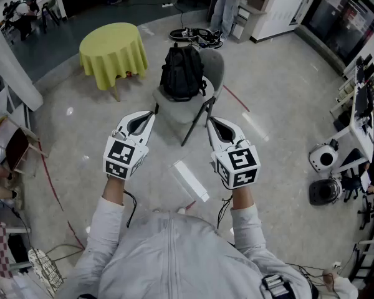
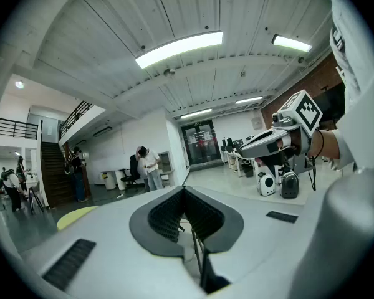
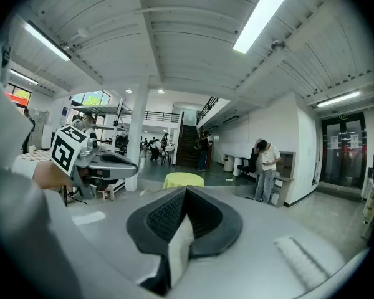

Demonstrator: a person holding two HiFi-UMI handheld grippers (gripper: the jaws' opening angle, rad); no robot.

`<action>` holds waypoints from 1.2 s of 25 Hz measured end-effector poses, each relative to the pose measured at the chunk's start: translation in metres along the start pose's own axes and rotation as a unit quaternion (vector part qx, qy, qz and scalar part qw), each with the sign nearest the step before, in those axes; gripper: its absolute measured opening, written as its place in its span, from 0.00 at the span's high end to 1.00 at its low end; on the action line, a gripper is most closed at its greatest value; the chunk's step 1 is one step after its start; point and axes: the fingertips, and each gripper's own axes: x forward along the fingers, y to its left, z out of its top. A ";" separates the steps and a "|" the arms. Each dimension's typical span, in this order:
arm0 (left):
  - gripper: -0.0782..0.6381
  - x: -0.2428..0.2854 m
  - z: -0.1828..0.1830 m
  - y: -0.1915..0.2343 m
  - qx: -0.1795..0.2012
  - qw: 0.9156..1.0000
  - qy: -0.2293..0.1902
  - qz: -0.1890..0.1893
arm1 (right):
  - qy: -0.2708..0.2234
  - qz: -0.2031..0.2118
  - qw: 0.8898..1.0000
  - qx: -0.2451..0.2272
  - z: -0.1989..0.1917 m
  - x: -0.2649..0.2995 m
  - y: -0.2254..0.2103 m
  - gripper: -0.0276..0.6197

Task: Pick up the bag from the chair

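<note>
A black backpack (image 1: 183, 73) sits upright on the seat of a grey folding chair (image 1: 213, 64) in the head view. Both grippers are held in front of the chair, short of it and apart from the bag. My left gripper (image 1: 153, 113) points at the chair's left front; its jaws are shut with nothing between them. My right gripper (image 1: 209, 123) points at the chair's right front leg, also shut and empty. The two gripper views look level across the room over the shut jaws of the left gripper (image 2: 184, 189) and the right gripper (image 3: 186, 190); neither shows the bag.
A round table with a yellow cloth (image 1: 113, 50) stands left of the chair. A person (image 1: 229, 6) stands behind it near cables on the floor. White and black machines (image 1: 325, 173) stand at the right. A white strip (image 1: 191, 180) lies on the floor.
</note>
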 end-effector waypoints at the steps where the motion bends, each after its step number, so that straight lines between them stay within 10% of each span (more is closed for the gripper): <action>1: 0.88 0.000 0.001 0.000 0.000 1.000 0.000 0.000 | 0.000 0.000 1.000 -0.001 0.001 0.000 -0.001 0.94; 30: 0.88 0.112 -0.030 0.026 -0.030 0.999 0.013 0.012 | -0.005 0.018 1.000 0.015 -0.028 0.074 -0.092 0.94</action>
